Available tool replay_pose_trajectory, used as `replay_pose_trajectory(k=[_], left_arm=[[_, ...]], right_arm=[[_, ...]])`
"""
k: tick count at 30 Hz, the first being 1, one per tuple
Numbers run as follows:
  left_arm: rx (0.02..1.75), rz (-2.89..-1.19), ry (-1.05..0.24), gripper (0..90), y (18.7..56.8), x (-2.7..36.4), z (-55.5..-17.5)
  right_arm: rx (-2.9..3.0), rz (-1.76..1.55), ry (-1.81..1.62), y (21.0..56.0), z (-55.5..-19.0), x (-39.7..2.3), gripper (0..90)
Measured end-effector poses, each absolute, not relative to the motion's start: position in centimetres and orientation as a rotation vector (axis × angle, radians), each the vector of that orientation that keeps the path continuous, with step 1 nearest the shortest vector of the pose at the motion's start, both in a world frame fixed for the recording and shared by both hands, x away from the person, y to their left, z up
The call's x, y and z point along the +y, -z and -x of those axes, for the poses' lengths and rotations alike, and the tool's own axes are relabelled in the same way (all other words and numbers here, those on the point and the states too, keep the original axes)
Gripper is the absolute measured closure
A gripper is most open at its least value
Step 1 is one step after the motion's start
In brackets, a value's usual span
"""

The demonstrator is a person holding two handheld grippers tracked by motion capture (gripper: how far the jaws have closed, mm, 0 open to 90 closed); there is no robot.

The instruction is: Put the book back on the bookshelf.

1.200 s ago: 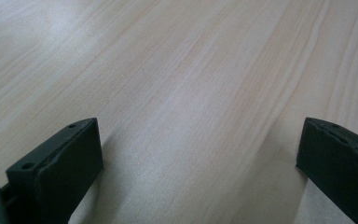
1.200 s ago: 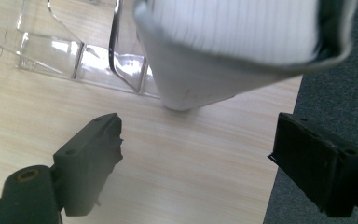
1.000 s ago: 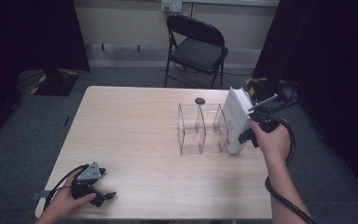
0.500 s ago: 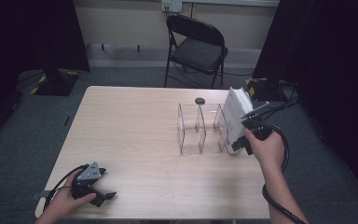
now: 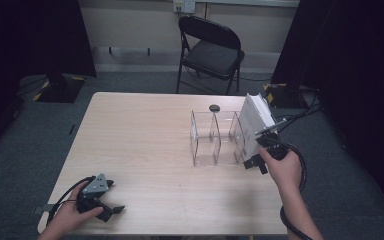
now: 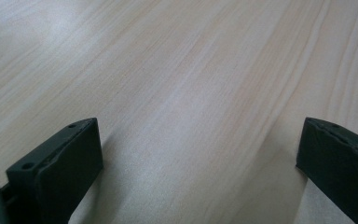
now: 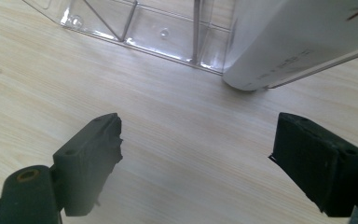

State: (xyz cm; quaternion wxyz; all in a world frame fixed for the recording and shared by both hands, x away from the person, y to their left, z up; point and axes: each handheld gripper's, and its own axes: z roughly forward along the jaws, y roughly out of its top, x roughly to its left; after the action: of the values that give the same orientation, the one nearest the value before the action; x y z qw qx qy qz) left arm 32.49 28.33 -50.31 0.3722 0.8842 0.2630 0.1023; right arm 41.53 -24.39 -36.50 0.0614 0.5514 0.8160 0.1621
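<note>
We see matt pale wood-grain table [image 7: 177, 140] beneath the jaws, glossy clear plastic rack [image 7: 135, 28] and smooth white box [image 7: 298, 42] beyond them

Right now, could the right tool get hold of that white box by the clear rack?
Probably yes: the right tool is open, the white box leans close ahead, and bare table lies between them.

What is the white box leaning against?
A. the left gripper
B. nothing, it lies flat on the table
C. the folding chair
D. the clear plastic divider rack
D: the white box stands tilted with its side against the right end of the clear plastic divider rack.
</note>
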Motion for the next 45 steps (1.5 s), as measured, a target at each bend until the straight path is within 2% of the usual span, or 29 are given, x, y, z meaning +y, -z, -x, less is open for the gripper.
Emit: replay_pose_trajectory(k=[15, 45], left_arm=[[0.675, -2.266, -0.262, 0.0, 50.3, 28.3, -32.5], [0.673, -2.267, -0.262, 0.0, 50.3, 28.3, -32.5]], right_arm=[[2.503, -1.624, -0.544, 37.5, -40.3, -23.6, 14.4], [2.626, -1.458, -0.574, 39.3, -39.6, -19.4, 14.4]])
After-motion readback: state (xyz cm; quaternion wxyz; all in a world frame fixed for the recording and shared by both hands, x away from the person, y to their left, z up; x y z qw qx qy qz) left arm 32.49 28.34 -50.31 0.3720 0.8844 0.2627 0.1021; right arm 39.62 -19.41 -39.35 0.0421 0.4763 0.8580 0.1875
